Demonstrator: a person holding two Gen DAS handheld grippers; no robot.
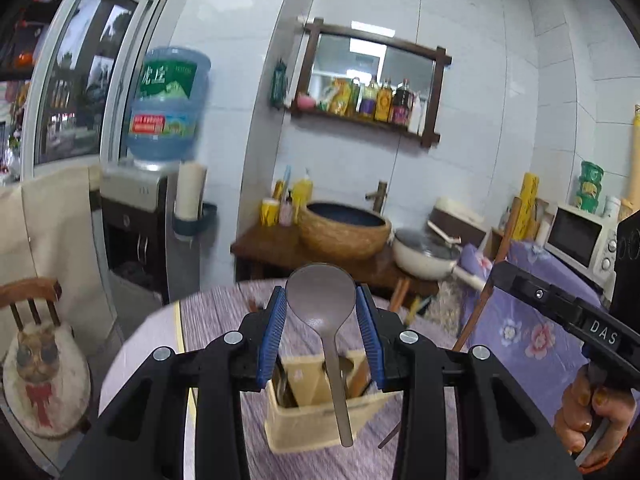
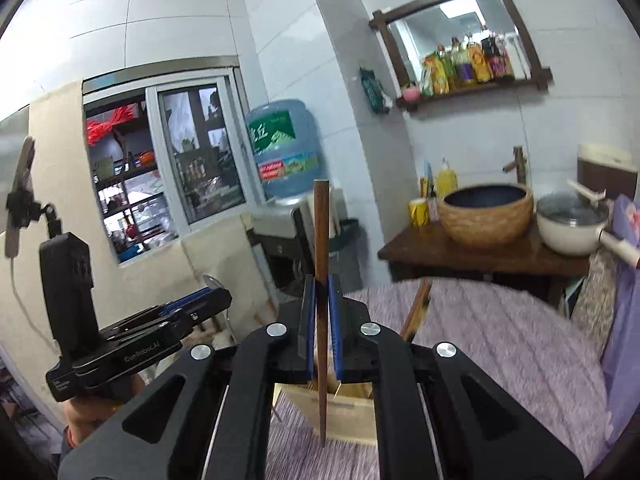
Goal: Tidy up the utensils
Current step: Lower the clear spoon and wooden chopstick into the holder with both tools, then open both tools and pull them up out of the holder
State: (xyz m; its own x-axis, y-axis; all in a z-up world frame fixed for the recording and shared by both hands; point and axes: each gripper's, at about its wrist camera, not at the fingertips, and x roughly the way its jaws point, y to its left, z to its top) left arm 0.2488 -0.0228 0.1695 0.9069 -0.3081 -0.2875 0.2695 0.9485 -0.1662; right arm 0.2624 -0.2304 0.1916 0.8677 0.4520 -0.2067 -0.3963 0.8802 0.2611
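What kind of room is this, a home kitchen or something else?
Most likely a small home kitchen and dining corner: a shelf of sauce bottles on the tiled wall, a lidded pot beside a basin, a microwave, and a water cooler jug.

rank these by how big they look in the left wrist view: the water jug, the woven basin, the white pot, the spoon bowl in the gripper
1. water jug
2. woven basin
3. white pot and spoon bowl look about alike; the spoon sits far nearer the camera, so I won't rank them.
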